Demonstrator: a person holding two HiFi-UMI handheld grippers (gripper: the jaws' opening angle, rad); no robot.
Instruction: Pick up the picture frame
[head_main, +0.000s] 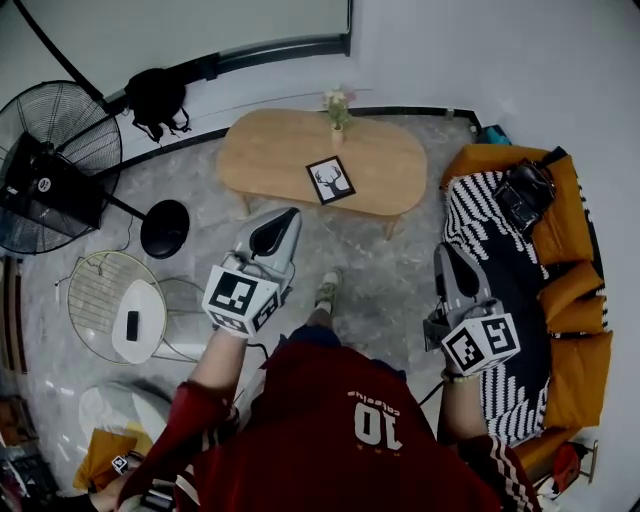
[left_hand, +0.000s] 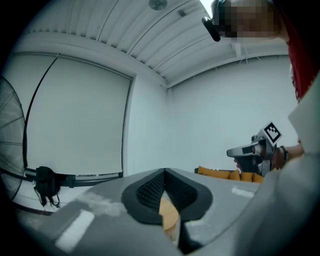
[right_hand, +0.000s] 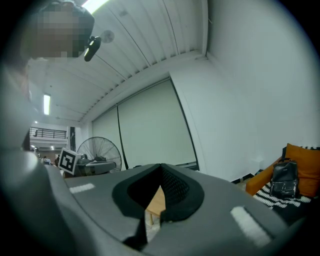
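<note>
Left gripper (head_main: 284, 220) and right gripper (head_main: 449, 256) are held forward, roughly level, well apart. Jaws on each are closed tip to tip and grip nothing.

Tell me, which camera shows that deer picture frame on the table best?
The head view. It looks down on the picture frame lying flat on the wooden table, with its deer print in plain sight. The left and right gripper views look across the room and catch only a sliver of the table's wood, not the frame.
</note>
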